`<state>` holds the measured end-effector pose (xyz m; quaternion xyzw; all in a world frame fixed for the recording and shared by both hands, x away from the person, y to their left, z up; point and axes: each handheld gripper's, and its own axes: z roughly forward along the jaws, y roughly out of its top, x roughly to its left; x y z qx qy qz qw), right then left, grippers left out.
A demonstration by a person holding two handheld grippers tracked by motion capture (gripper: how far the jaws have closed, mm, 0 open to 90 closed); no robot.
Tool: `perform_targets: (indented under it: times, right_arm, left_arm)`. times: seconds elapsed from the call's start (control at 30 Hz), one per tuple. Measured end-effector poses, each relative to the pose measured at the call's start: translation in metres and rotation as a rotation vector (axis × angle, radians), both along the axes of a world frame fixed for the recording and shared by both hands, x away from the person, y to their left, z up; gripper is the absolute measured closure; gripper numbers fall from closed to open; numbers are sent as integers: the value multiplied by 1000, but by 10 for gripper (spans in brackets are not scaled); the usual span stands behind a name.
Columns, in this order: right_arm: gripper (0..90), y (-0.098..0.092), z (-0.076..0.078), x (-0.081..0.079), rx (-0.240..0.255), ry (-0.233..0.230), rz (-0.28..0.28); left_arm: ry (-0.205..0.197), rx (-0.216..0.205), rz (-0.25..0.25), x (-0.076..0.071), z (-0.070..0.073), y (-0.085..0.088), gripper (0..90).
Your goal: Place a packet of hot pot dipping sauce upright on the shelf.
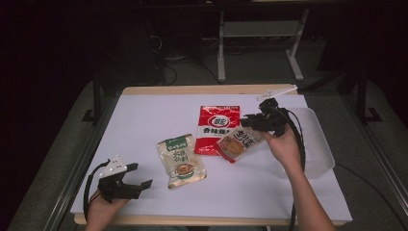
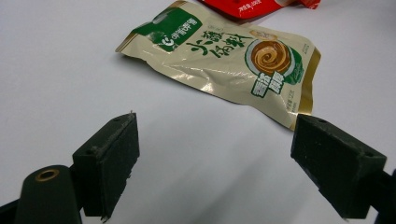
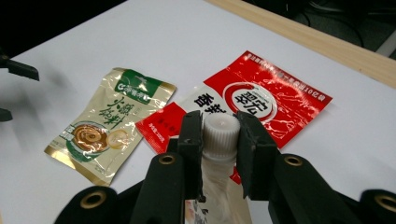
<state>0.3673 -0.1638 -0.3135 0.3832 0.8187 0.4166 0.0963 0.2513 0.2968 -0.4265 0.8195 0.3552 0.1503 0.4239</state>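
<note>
Between my right tongs, the white ribbed cap of the orange spouted pouch sits clamped; I lift steadily. Left tongs gape empty.

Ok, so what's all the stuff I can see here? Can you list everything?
spouted pouch: 1, orange, white and red print with a white screw cap, held up by its cap over the table, right of middle
red packet: 1, red and white, flat on the table, middle, partly under the spouted pouch
green and cream packet: 1, cream with a green corner, flat on the table, left of the red packet
bin: 1, white, at the table's right edge
table: 1, white top with a wooden rim
right gripper: 1, black, shut on the cap
left gripper: 1, black, open, near the front left corner
</note>
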Motion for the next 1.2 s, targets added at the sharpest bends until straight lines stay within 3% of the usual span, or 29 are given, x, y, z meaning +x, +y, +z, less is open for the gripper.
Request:
perform_targets:
  times: [0.5,1.2]
  right_arm:
    - [726,-14,25,-14,2,-69,21]
    - [726,-38,52,-26,-6,-99,42]
  left_arm:
    - [-2,-3,2,0,0,0,153]
    - [3,5,-2,1,-2,-1,153]
